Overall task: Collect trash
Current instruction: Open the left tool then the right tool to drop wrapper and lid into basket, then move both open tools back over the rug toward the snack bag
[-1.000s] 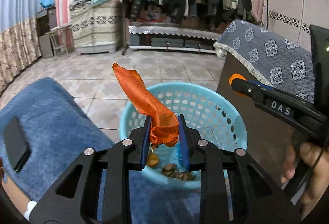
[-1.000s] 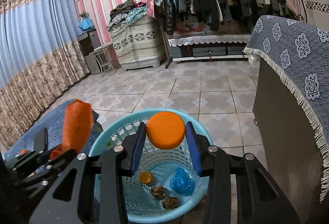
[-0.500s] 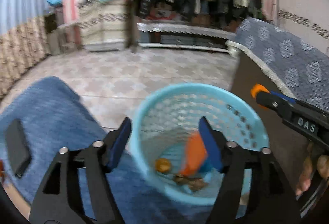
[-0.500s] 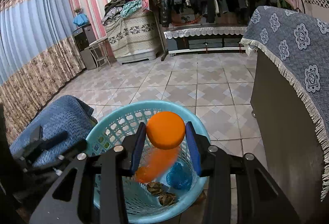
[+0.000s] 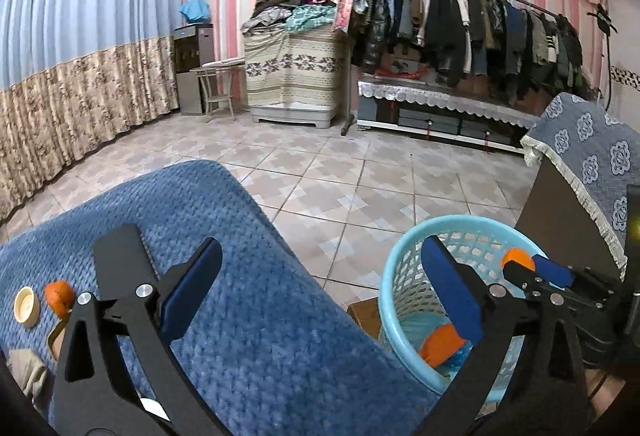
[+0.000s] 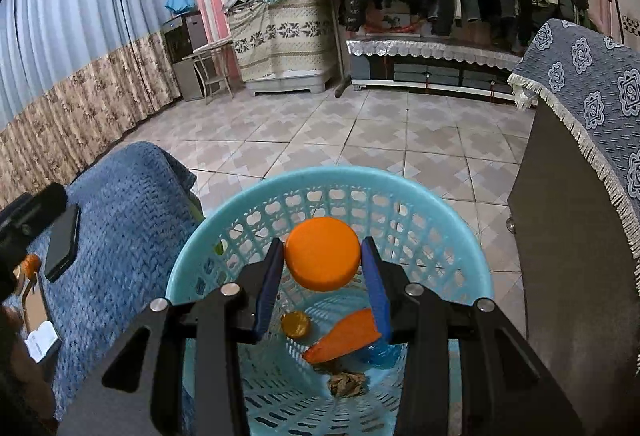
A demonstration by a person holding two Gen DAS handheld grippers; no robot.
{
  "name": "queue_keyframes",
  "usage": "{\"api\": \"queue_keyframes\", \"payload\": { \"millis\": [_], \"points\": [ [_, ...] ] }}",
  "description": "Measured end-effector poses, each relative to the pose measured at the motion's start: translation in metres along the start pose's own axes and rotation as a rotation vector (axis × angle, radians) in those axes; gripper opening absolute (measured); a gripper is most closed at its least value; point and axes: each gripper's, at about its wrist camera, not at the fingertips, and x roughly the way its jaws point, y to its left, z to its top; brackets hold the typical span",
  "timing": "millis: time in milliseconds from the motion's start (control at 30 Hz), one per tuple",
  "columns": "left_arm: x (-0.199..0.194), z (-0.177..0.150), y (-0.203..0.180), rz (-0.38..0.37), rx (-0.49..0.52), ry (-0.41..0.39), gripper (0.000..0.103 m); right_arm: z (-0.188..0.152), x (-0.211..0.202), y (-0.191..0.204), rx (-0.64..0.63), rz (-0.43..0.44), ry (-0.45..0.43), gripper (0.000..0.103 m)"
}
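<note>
Left wrist view: the left gripper [image 5: 320, 284] stands wide and empty, its jaws spread over the blue knit blanket [image 5: 248, 308]. At four o'clock sits the light blue mesh basket [image 5: 404, 276], with an orange wrapper [image 5: 440, 346] lying inside it. The right gripper [image 5: 532, 270] reaches in from three o'clock over the basket's rim, an orange thing pinched at its tip. At nine o'clock, on the blanket, lie a small orange piece [image 5: 60, 294] and a pale round cap [image 5: 27, 306], with a black phone [image 5: 120, 260] just beside them.

Right wrist view: the right gripper [image 6: 322, 268] is clamped on an orange round lid [image 6: 322, 253], held right above the basket's [image 6: 192, 256] mouth. Down in the basket lie the orange wrapper [image 6: 344, 336], a small orange cap [image 6: 295, 324], a blue crumpled scrap [image 6: 380, 354] and a brown crumpled scrap [image 6: 347, 384].

By my reading, the job is partly done: several pieces are binned, the lid only needs letting go, and the bits at nine o'clock on the blanket remain to be fetched, likely by the left gripper.

Room: the dark cabinet [image 6: 568, 276] under its patterned cloth stands close at three o'clock of the basket, and the blanket's edge presses in at nine o'clock. The tiled floor [image 6: 360, 132] lies open toward twelve o'clock.
</note>
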Motion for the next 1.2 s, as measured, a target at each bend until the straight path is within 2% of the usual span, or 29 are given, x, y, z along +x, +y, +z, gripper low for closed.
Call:
{"api": "queue_keyframes", "payload": {
  "millis": [33,67,433,733,900,1067,1200],
  "points": [
    [-0.001,0.000,0.002,0.002,-0.008,0.002,0.097,0.000,0.000,0.000,-0.001,0.000,-0.002,0.066],
    [-0.002,0.000,0.004,0.003,-0.016,0.004,0.097,0.000,-0.001,0.001,-0.004,-0.007,-0.008,0.070],
    [-0.037,-0.003,0.034,0.048,-0.051,-0.021,0.097,0.005,-0.012,0.002,0.009,-0.039,-0.050,0.089],
    [-0.094,-0.013,0.086,0.127,-0.105,-0.048,0.097,-0.004,-0.045,0.035,-0.069,0.021,-0.119,0.090],
    [-0.133,-0.023,0.121,0.199,-0.118,-0.071,0.097,-0.015,-0.057,0.059,-0.070,0.106,-0.113,0.093],
    [-0.166,-0.037,0.152,0.270,-0.132,-0.075,0.097,-0.027,-0.066,0.090,-0.106,0.114,-0.102,0.093],
    [-0.183,-0.055,0.178,0.336,-0.149,-0.055,0.097,-0.038,-0.076,0.119,-0.149,0.158,-0.109,0.093]
  ]
}}
